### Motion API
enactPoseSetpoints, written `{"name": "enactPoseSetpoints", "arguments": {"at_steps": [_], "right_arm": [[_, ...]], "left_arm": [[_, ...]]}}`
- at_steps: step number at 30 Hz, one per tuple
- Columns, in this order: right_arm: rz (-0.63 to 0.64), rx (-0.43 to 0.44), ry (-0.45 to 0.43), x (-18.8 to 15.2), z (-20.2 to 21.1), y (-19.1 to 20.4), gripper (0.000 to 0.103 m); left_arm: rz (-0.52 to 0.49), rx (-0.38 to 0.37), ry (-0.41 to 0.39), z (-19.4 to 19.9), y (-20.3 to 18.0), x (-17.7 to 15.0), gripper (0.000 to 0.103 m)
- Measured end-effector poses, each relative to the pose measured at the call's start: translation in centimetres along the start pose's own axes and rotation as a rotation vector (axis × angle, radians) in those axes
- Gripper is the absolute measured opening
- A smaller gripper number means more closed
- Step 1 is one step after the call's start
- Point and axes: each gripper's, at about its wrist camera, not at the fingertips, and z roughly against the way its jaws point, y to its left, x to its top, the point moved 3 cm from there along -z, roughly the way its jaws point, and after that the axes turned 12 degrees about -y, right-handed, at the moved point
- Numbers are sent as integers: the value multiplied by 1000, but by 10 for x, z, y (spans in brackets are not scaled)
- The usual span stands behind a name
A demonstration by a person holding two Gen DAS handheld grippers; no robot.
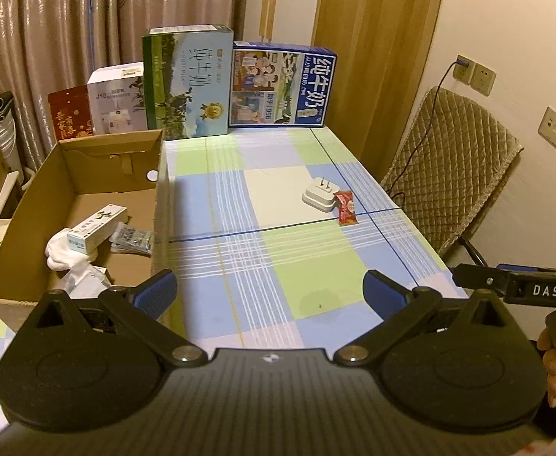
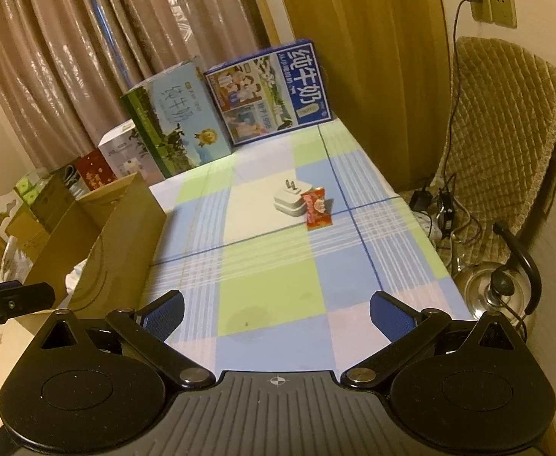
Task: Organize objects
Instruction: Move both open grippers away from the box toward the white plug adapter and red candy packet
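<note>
Left tongs (image 1: 269,292) spread wide, nothing held; right tongs (image 2: 277,311) likewise spread, nothing held. Both low in frame, above near end of bench (image 1: 240,266).

Judged partly done: cardboard box (image 1: 23,228) at left of frame already holds small carton (image 1: 97,228), white cloth (image 1: 63,256), dark packet (image 1: 133,239).

Left to do: white plug adapter (image 1: 319,194) and red snack packet (image 1: 345,207), touching side by side, right of centre on bench, well apart from both tongs.

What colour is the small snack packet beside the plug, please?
Red snack packet, clearest in the right wrist view.
</note>
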Motion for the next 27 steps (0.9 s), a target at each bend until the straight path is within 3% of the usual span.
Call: {"name": "enactPoseSetpoints", "arguments": {"at_steps": [15,27], "right_arm": [[45,-30,-26,13,-17,-10,101],[150,-27,-52,53,-71,-29,101]], "left_arm": [[-35,-1,-36,-25,-16,2,102],[-77,5,-20,-94,-34,26,102]]}}
